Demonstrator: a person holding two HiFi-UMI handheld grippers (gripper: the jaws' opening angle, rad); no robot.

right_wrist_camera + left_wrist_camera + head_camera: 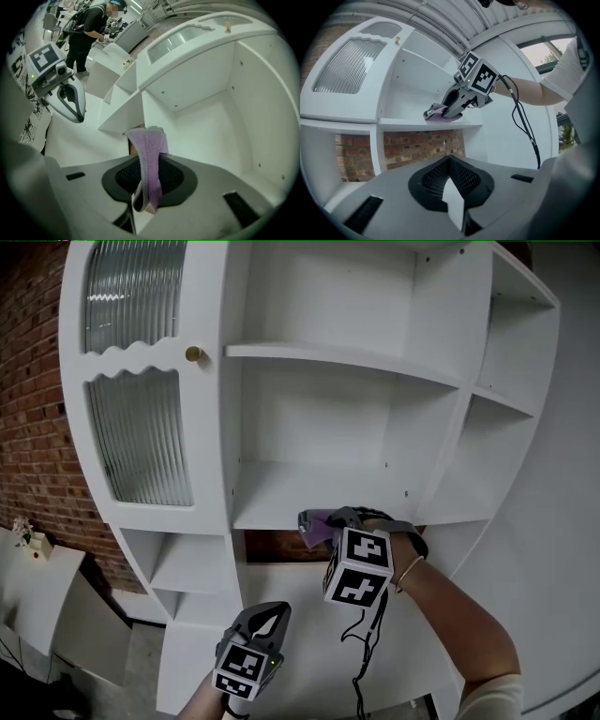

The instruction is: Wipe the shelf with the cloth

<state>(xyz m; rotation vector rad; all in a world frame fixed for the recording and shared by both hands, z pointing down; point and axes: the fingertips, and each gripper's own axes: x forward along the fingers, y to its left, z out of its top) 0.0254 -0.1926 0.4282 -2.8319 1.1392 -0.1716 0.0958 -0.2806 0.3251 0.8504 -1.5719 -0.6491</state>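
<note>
R gripper (326,519) is up at the front edge of the middle shelf (281,495) of a white cabinet (187,568). Its jaws are closed on the purple cloth (149,161). In the right gripper view the cloth is folded btw. the two jaws: one strip goes up over the tips and a loop hangs down in the dark jaw opening. In the left gripper view the cloth lies on top of the shelf board, near the front lip and toward its R half, and it seems to touch the board there. The marker cube (358,566) sits on the back of the R gripper, a black cable (361,652) hangs under it, and the person's forearm (450,615) comes in from lower R. L gripper (267,618) is held lower, below the shelf and in front of the cabinet's lower part, well apart from the cloth. Its jaws are together w/ nothing btw. them. Left of the open shelves is a door w/ ribbed glass (141,442) and a small brass knob (194,354). A brick wall (33,381) stands behind the cabinet at left, and brick shows also under the shelf board. Far back in the right gripper view, a person in dark clothes (86,33) stands at a white counter.
</note>
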